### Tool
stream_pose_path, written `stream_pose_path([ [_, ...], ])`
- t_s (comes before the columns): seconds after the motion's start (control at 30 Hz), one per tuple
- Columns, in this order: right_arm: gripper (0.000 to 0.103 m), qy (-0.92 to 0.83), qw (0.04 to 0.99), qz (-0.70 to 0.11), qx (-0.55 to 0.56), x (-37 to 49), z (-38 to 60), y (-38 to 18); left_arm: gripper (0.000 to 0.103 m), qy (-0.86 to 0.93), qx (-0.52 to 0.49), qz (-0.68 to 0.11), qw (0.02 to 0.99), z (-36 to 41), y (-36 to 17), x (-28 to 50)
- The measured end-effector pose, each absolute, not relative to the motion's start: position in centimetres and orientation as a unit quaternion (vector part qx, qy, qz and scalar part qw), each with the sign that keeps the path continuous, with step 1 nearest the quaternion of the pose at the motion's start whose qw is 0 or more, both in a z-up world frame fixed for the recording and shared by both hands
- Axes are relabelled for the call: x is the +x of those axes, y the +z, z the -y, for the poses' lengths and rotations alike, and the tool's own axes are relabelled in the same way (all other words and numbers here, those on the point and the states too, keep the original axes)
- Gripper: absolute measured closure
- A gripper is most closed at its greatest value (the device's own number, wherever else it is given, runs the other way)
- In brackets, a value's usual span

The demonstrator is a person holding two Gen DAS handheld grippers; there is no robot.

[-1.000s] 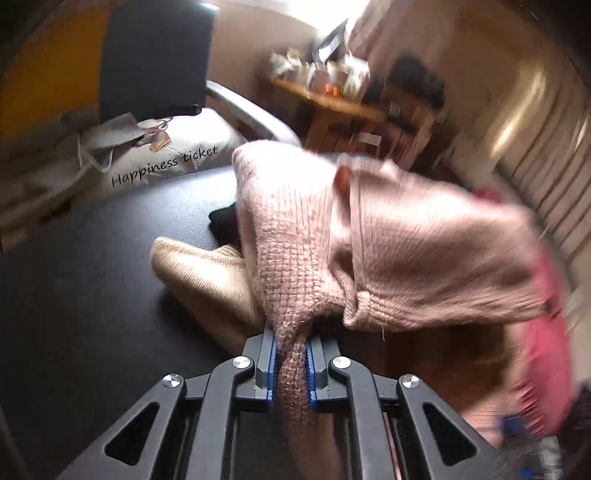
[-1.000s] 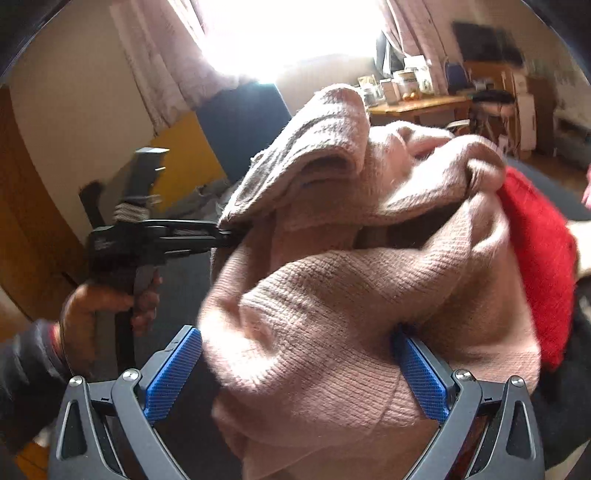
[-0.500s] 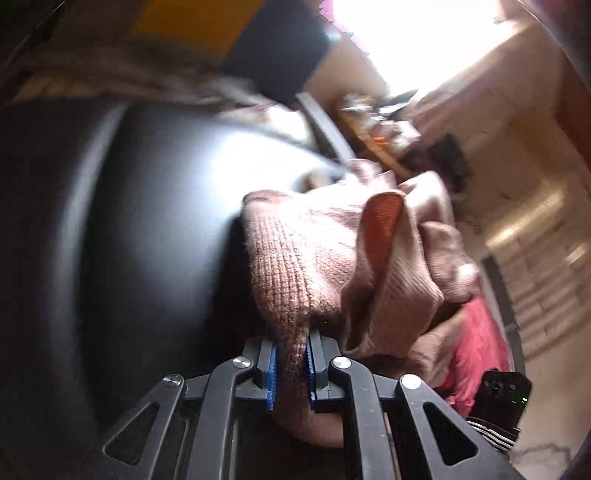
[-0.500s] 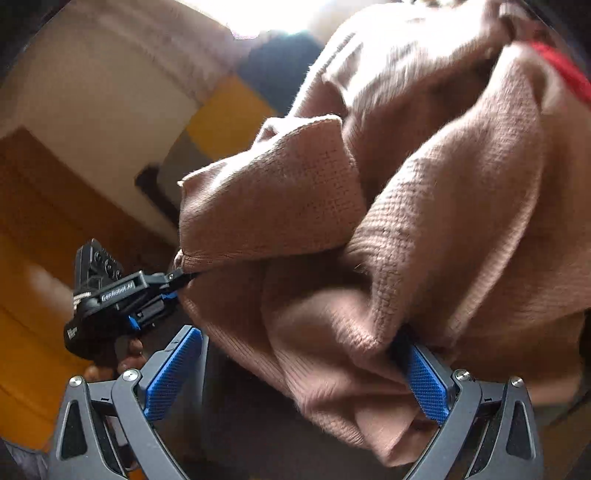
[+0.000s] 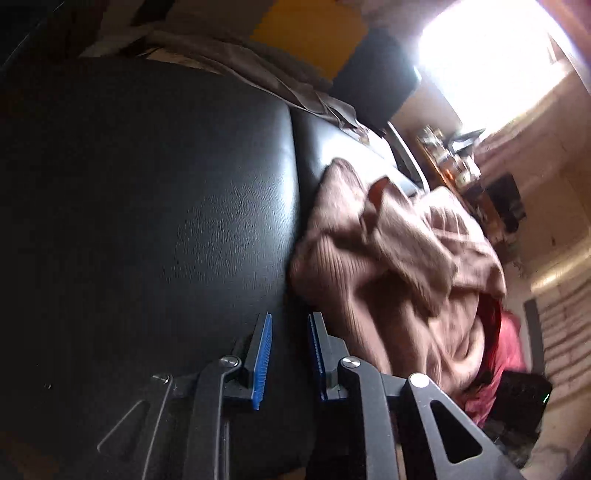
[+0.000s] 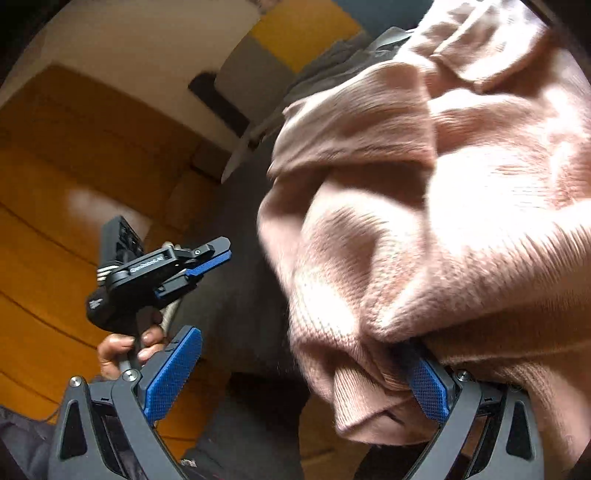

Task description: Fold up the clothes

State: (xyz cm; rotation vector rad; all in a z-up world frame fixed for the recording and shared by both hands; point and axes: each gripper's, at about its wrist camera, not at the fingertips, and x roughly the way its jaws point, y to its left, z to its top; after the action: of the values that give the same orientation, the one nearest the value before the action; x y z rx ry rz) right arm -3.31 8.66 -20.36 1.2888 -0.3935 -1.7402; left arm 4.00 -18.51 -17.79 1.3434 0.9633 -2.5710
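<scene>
Sweater: pink knit sweater [image 5: 399, 266] lies bunched on the black cushion [image 5: 147, 221], right of the seam, not folded.
Left gripper [image 5: 290, 350]: narrow gap, holding nothing.
Right gripper [image 6: 295, 373]: spread wide, knit draped over 1 pad.
Left to do: flatten, then fold.

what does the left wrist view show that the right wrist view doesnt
Only the left wrist view shows the black leather cushion, a red garment beside the pile, the bright window and a cluttered wooden table.

Only the right wrist view shows the left gripper from outside, nothing between its fingers, the hand holding it, and the right gripper with jaws wide apart and knit draped over one finger.

Both show the pink sweater, crumpled and unfolded, and a yellow panel behind.
</scene>
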Motion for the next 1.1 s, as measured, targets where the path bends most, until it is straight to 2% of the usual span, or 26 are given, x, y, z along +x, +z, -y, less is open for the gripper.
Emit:
stream_pose_path([
  [0.2,0.000,-0.712,0.474,0.148,0.497,-3.0,-11.4,-18.0,0.080,-0.831,0.471,-0.295,-0.020,15.0,-19.1,3.3],
  [0.23,0.000,-0.720,0.473,0.148,0.486,-2.9,-12.1,-17.3,0.077,-0.826,0.474,-0.304,-0.021,15.0,-19.5,2.7],
  [0.4,0.000,-0.797,0.390,0.113,0.447,-5.4,-15.2,-14.7,0.073,-0.786,0.488,-0.377,-0.047,15.3,-21.3,0.9],
  [0.47,0.000,-0.815,0.347,0.110,0.450,-7.1,-16.2,-15.1,0.072,-0.784,0.486,-0.382,-0.055,14.8,-21.4,0.6],
  [0.6,0.000,-0.823,0.280,0.153,0.470,-10.3,-17.7,-16.8,0.070,-0.783,0.483,-0.385,-0.067,13.4,-21.4,-0.7],
  [0.8,0.000,-0.804,0.245,0.202,0.503,-11.5,-18.9,-20.0,0.070,-0.764,0.478,-0.423,-0.091,12.4,-21.0,-1.0],
  [0.97,0.000,-0.761,0.264,0.220,0.550,-10.9,-19.5,-21.5,0.067,-0.775,0.426,-0.455,-0.104,12.5,-19.6,0.9],
  [1.1,0.000,-0.740,0.275,0.255,0.559,-9.8,-20.7,-22.2,0.062,-0.776,0.442,-0.440,-0.099,11.8,-20.2,0.5],
])
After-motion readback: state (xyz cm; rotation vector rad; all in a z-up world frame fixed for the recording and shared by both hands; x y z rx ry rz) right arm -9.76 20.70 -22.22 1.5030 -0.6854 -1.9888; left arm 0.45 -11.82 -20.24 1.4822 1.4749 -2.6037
